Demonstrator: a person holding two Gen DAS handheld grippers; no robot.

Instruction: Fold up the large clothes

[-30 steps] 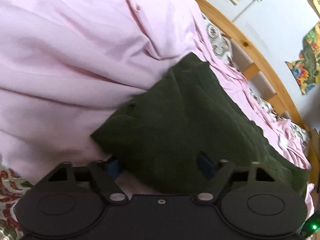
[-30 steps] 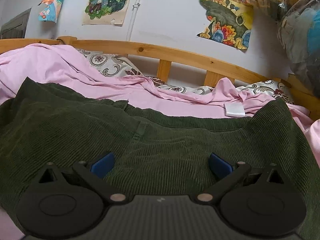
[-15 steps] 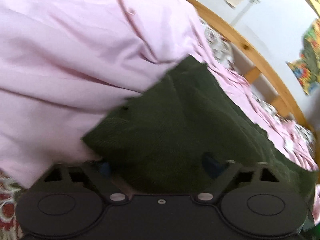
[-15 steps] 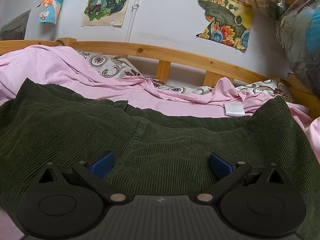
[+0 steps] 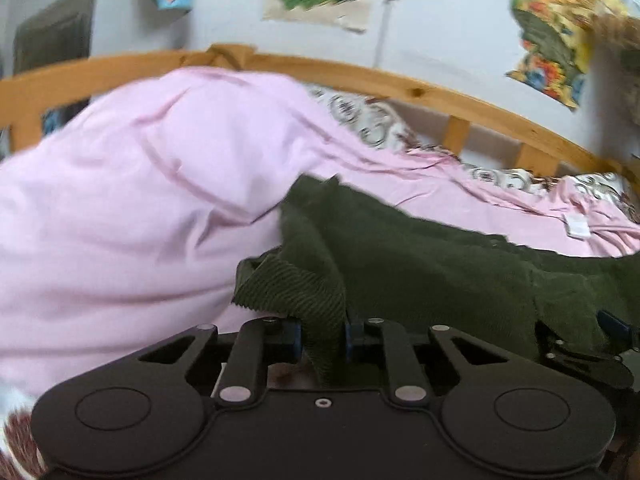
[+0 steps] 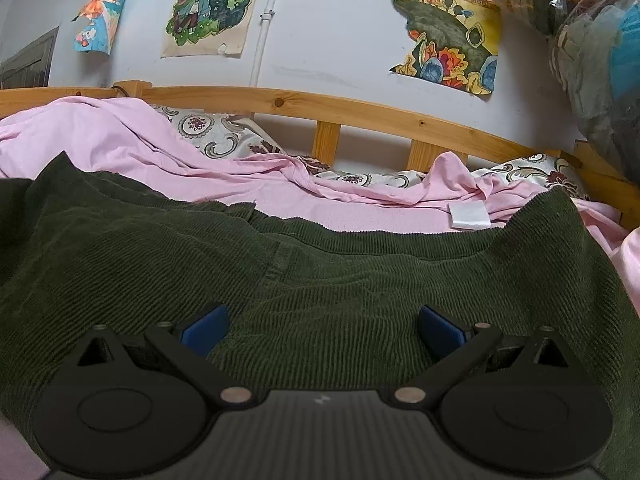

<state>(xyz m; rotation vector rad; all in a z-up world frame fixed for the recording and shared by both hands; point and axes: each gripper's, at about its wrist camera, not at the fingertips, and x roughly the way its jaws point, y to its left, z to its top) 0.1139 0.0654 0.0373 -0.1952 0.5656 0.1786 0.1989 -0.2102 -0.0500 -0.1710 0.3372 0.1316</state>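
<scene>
On a bed spread with a pink sheet (image 5: 132,200), the left gripper (image 5: 323,338) at lower centre of its view is closing its jaws on a lifted corner of dark green corduroy trousers (image 5: 420,264), whose length trails rightward across the frame. In the right wrist view the right gripper (image 6: 320,330) hangs with jaws spread wide above the trousers (image 6: 280,280), gripping nothing.

We see dark olive ribbed corduroy garment (image 6: 320,280); pale pink sheet (image 5: 140,200); cream pillows (image 6: 216,136) with maroon-grey scrolls; honey-pine bed rail (image 6: 360,114); black grippers' pads (image 6: 204,330) blue; upper-frame posters (image 6: 212,4) multicoloured.
</scene>
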